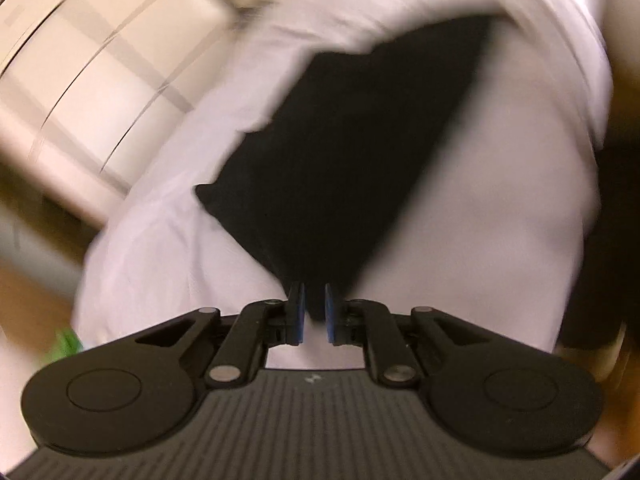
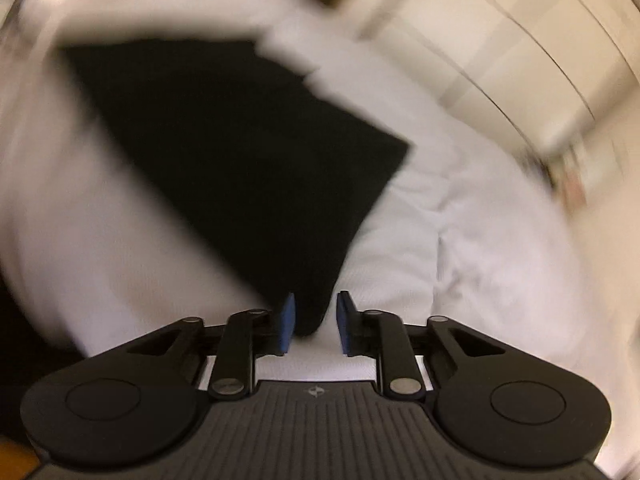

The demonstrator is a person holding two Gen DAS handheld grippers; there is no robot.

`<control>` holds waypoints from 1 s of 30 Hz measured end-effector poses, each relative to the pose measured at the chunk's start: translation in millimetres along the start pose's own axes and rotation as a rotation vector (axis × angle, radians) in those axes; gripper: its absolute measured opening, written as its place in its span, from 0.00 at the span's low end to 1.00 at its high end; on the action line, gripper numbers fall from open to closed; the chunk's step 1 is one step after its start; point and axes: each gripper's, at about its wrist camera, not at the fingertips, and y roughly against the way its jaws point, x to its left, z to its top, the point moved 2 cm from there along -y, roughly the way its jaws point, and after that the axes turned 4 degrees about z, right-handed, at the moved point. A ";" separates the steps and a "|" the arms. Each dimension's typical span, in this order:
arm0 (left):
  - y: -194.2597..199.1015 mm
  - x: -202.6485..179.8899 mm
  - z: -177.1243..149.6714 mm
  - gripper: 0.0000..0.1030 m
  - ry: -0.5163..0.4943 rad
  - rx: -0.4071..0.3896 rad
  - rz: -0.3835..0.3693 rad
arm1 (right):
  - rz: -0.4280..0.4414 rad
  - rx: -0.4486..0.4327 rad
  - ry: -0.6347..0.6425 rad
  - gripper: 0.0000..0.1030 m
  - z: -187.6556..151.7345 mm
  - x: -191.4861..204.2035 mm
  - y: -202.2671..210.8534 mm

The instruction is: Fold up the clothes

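Note:
A black garment [image 1: 344,152] lies spread on a white bed sheet [image 1: 480,220]. Its near corner runs between the blue pads of my left gripper [image 1: 314,312], whose jaws are narrow and closed on the cloth. In the right wrist view the same black garment [image 2: 240,152] tapers down to a corner between the pads of my right gripper [image 2: 314,324]. Those jaws stand a little wider, with a gap on the right side of the cloth. Both views are blurred by motion.
The white bed [image 2: 480,240] fills most of both views, with folds at the right. A pale wardrobe or wall with panel lines [image 1: 80,80] stands beyond the bed, also in the right wrist view [image 2: 520,48]. A brown floor edge [image 1: 24,292] shows at left.

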 end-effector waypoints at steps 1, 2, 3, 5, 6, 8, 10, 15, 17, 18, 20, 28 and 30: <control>-5.3 6.0 11.3 0.12 0.103 -0.026 -0.012 | 0.039 -0.053 -0.132 0.26 7.8 -7.8 1.0; -12.4 9.1 21.7 0.15 0.189 -0.052 -0.021 | 0.077 -0.098 -0.244 0.30 8.6 -9.5 0.5; -22.1 10.2 30.7 0.18 0.247 -0.056 -0.022 | 0.109 -0.127 -0.332 0.32 9.8 -8.4 -4.3; -46.3 8.4 43.3 0.20 0.351 -0.030 -0.017 | 0.151 -0.148 -0.440 0.33 15.6 -2.0 -26.3; -58.5 7.3 46.6 0.20 0.394 -0.007 -0.010 | 0.161 -0.147 -0.473 0.37 13.5 6.1 -33.5; -81.8 4.2 40.8 0.20 0.439 0.069 0.022 | 0.153 -0.115 -0.505 0.43 -9.4 24.5 -38.5; -95.0 0.6 22.6 0.21 0.446 0.139 0.066 | 0.097 -0.088 -0.479 0.36 -34.3 33.4 -43.2; -87.1 25.9 17.8 0.11 0.520 0.172 0.036 | 0.100 -0.058 -0.607 0.00 -69.1 -1.6 -31.4; -80.6 37.5 31.4 0.11 0.566 0.143 0.011 | 0.124 -0.072 -0.658 0.06 -67.4 -17.3 -23.1; -80.1 40.5 39.3 0.11 0.576 0.124 -0.004 | 0.115 -0.094 -0.639 0.17 -60.5 -17.8 -19.9; -85.0 44.4 59.0 0.15 0.574 0.084 -0.032 | 0.110 -0.135 -0.600 0.26 -43.3 -17.9 -20.1; -181.5 40.9 99.8 0.19 0.544 0.124 0.005 | 0.029 -0.062 -0.281 0.26 12.2 17.5 -98.6; -201.8 45.9 92.1 0.20 0.571 0.164 0.010 | 0.033 -0.028 -0.254 0.26 13.0 17.1 -119.3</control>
